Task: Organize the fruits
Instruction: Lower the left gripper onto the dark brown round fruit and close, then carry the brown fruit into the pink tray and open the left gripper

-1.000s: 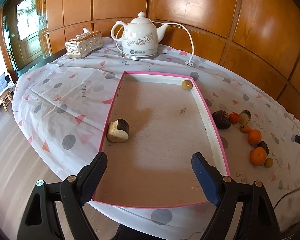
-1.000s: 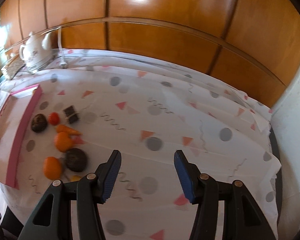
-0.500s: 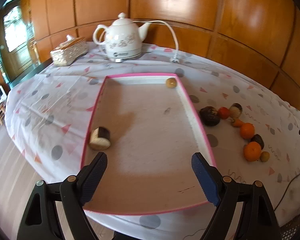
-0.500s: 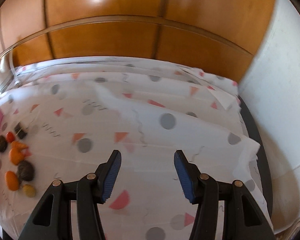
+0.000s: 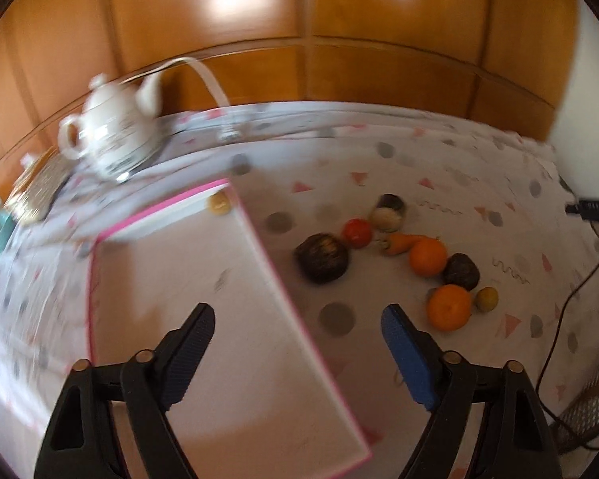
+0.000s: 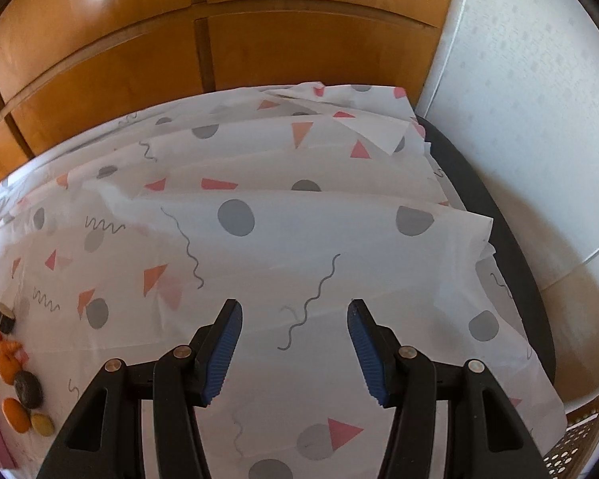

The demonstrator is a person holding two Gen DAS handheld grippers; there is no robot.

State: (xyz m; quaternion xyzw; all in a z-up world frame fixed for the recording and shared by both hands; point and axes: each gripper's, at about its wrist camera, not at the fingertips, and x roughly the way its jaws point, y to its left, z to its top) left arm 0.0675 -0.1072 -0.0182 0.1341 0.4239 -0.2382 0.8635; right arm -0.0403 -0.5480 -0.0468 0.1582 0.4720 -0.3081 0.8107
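Fruits (image 5: pixel 395 255) lie in a loose cluster right of centre in the left view: two oranges, a red tomato, dark round pieces, beside the pink-edged tray (image 5: pixel 259 247). Left gripper (image 5: pixel 297 329), jaws just narrowing, and right gripper (image 6: pixel 295 339) both gape empty.

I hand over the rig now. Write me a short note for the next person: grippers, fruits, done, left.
Left gripper: open, empty, jaws just closing a little, above the pink tray's right edge.
Right gripper: open, empty, over bare tablecloth.
Fruits: one small piece in the tray's far corner; the pile lies on the cloth right of the tray.
Left: move the pile into the tray.
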